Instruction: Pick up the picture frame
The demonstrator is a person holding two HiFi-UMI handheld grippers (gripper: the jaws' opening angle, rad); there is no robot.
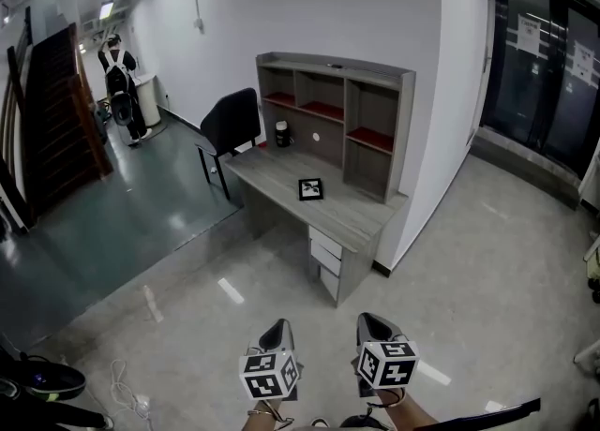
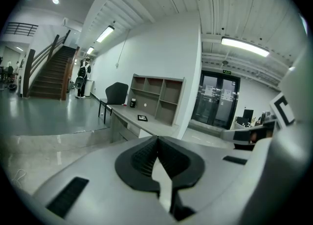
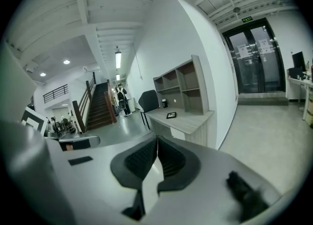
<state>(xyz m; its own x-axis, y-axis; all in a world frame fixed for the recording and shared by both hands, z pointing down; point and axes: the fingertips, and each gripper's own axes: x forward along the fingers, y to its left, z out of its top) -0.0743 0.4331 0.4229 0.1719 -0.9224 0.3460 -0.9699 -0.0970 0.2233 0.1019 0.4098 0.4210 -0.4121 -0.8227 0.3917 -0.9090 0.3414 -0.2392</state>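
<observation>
A small black picture frame [image 1: 310,189] lies flat on the grey desk [image 1: 352,218], in front of the shelf unit. It also shows far off in the left gripper view as the picture frame [image 2: 142,118] and in the right gripper view as the picture frame [image 3: 171,115]. My left gripper [image 1: 277,334] and right gripper [image 1: 373,327] are held low at the bottom of the head view, well short of the desk. Both are shut, jaws pressed together with nothing between them. In their own views the left gripper [image 2: 157,139] and right gripper [image 3: 157,138] point toward the desk.
A shelf unit [image 1: 337,115] stands on the desk against the white wall, with a dark jar [image 1: 281,133] beside it. A black chair [image 1: 227,127] sits at the desk's far end. A person [image 1: 120,88] stands far left near stairs [image 1: 56,111]. Glass doors [image 1: 548,64] are at right. Cables [image 1: 122,392] lie on the floor.
</observation>
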